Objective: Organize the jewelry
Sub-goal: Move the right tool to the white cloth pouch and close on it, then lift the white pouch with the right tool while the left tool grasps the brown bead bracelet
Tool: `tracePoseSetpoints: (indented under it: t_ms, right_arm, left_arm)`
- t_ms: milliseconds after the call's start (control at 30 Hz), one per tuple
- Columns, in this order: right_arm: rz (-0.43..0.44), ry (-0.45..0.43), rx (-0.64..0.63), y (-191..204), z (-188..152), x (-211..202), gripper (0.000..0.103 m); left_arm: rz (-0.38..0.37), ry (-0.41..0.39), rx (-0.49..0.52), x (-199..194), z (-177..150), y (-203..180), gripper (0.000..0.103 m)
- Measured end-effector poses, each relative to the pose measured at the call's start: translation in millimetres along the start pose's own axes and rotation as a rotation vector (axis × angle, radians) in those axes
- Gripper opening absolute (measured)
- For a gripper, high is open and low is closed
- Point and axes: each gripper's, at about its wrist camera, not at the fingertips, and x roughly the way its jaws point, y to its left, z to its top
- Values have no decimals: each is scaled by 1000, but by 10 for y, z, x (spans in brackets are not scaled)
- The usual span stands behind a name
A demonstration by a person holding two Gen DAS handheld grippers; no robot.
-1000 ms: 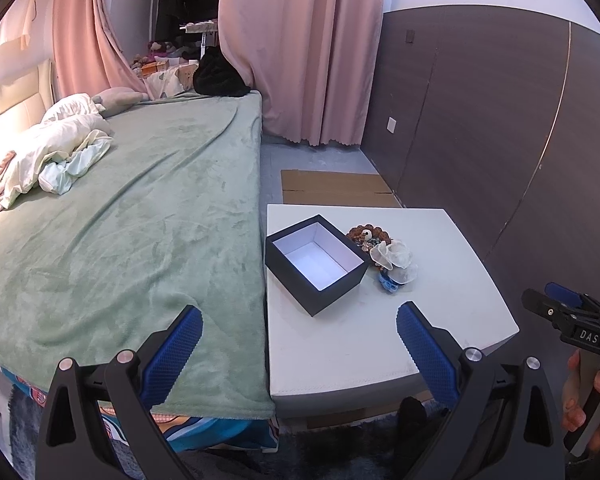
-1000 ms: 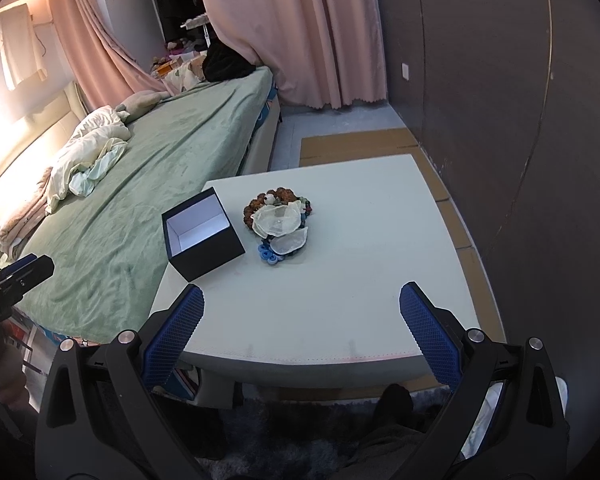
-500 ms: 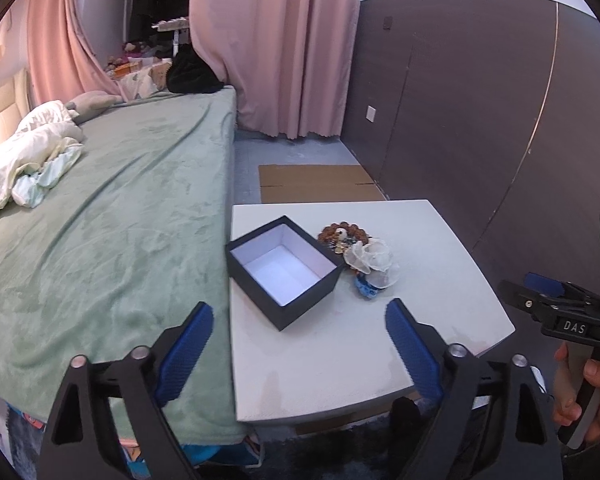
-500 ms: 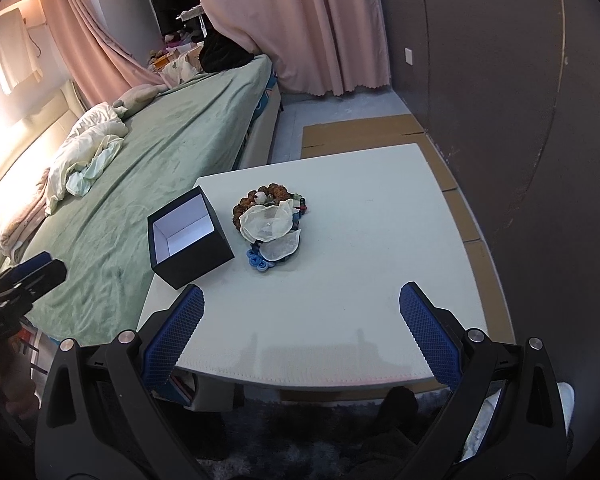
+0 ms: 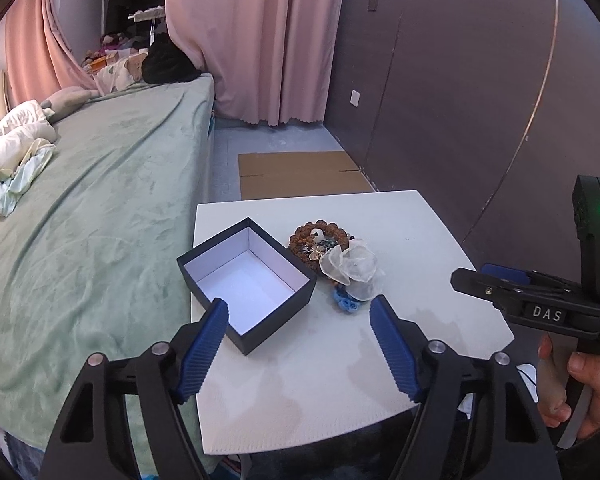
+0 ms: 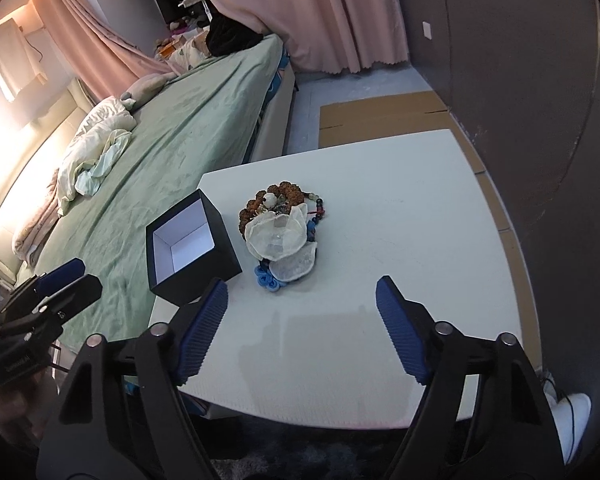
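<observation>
An open black box (image 5: pixel 247 280) with a white inside stands on the white table (image 5: pixel 340 368); it also shows in the right wrist view (image 6: pixel 190 250). Next to it lies a pile of jewelry: a brown bead bracelet (image 5: pixel 312 238), white fabric flowers (image 5: pixel 350 266) and a blue piece (image 5: pixel 346 304). The pile shows in the right wrist view (image 6: pixel 278 236) too. My left gripper (image 5: pixel 298 320) is open and empty above the table's near part. My right gripper (image 6: pixel 300 302) is open and empty, short of the pile.
A bed with a green blanket (image 5: pixel 84 216) runs along the table's left side. Flat cardboard (image 5: pixel 300 174) lies on the floor behind the table. A dark wall panel (image 5: pixel 460 100) stands at the right. Pink curtains (image 5: pixel 256 40) hang at the back.
Both grippers have moved forward over the table toward the box and the jewelry pile, which look larger now. Both stay open and empty.
</observation>
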Motion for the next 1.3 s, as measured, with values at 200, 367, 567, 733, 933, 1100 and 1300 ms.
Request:
tracePoseSetpoints:
  t_ms: [200,367,567,733,933,1100,1300]
  right_arm:
    - [5,22,-1,34,172,168,76]
    - [5,48,14,25,316,290,76]
    - [5,120,17,25,487,544,69]
    - [31,142,28,-1,573,762,68]
    - [82,201,79,-144,469,1143,67]
    - [89,250,97,-246,470,1383,56]
    - [155,277,193,-457,475,1452,5]
  left_arm:
    - [14,16,-12,171,120,62,63]
    - [15,25,-37,285,221,166,58]
    - [6,34,-33,419,364,196,57]
    - [2,66,-20,602,476,197,57]
    - [5,95,26,843,589,167,57]
    - [-6,107,35,1031,685,157,56]
    - [-15,115,56,1271,787,92,54]
